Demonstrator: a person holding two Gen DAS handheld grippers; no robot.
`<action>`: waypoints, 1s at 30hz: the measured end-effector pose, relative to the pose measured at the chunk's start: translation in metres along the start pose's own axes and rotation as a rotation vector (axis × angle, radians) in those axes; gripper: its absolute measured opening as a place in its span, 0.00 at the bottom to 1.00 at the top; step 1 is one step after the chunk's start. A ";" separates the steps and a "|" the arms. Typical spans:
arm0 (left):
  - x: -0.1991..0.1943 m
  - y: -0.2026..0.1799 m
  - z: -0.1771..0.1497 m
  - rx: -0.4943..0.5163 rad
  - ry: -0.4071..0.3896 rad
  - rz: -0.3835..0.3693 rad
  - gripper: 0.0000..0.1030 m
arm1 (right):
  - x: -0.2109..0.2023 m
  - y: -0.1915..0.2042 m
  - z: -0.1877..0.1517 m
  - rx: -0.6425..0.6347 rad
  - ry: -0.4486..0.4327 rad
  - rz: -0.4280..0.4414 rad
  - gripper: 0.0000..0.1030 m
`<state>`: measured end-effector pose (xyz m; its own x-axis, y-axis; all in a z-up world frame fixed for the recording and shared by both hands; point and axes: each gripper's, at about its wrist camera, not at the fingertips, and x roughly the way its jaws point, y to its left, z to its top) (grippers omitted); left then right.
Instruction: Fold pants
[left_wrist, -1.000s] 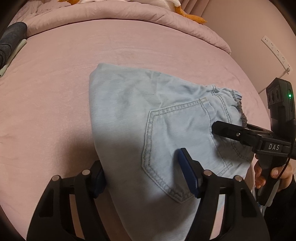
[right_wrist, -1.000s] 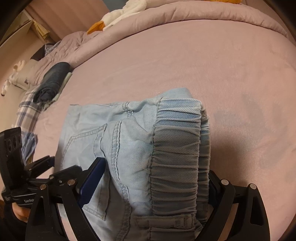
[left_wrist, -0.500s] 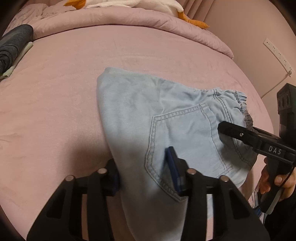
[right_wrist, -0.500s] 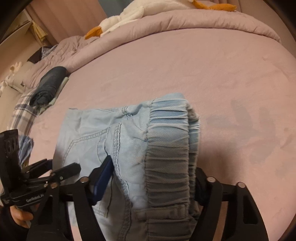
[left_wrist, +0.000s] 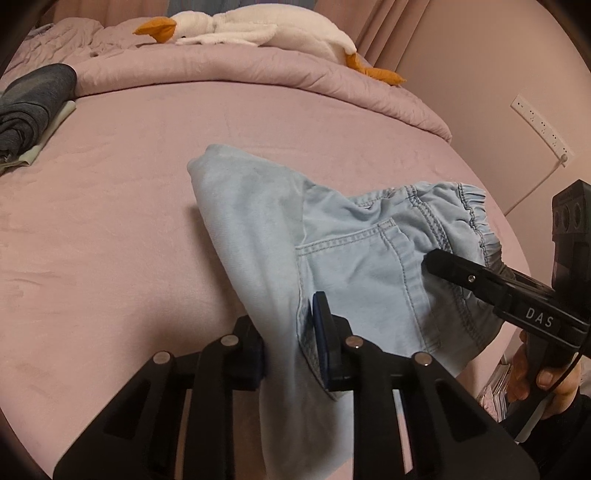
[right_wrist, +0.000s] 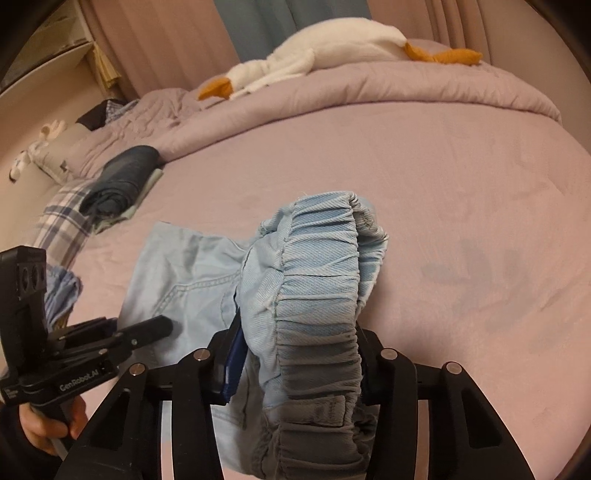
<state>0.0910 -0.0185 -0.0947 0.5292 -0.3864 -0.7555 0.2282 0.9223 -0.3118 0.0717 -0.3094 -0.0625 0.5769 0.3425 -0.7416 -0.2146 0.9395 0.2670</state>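
Observation:
The light blue denim pants (left_wrist: 343, 258) are folded into a small bundle and held up over the pink bed. My left gripper (left_wrist: 291, 343) is shut on the folded side near the back pocket. My right gripper (right_wrist: 295, 365) is shut on the elastic waistband (right_wrist: 317, 295), which bulges up between its fingers. The right gripper also shows in the left wrist view (left_wrist: 480, 280), at the waistband end. The left gripper shows in the right wrist view (right_wrist: 147, 328), at the pants' left side. The far corner of the pants (right_wrist: 173, 240) still lies on the sheet.
The pink bed sheet (left_wrist: 129, 221) spreads all around. A rolled dark grey garment (left_wrist: 29, 103) lies at the far left, on a plaid cloth (right_wrist: 62, 218). A white plush goose (left_wrist: 258, 29) lies on the bunched duvet at the back. A wall socket strip (left_wrist: 543, 125) is at right.
Both grippers have closed on the pants and lifted them. The bundle has bunched and risen off the sheet, and both views have tilted up toward the duvet and goose.

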 end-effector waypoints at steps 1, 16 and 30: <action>-0.004 0.001 0.000 -0.003 -0.007 0.002 0.18 | -0.001 0.002 0.000 -0.003 -0.004 0.006 0.47; -0.041 0.034 -0.012 -0.088 -0.058 0.053 0.18 | -0.002 0.050 0.001 -0.081 -0.020 0.080 0.47; -0.066 0.060 -0.014 -0.137 -0.109 0.082 0.18 | 0.007 0.089 0.009 -0.160 -0.016 0.122 0.47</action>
<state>0.0584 0.0624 -0.0720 0.6289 -0.3011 -0.7168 0.0712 0.9404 -0.3325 0.0636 -0.2237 -0.0390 0.5509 0.4549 -0.6997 -0.4057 0.8786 0.2518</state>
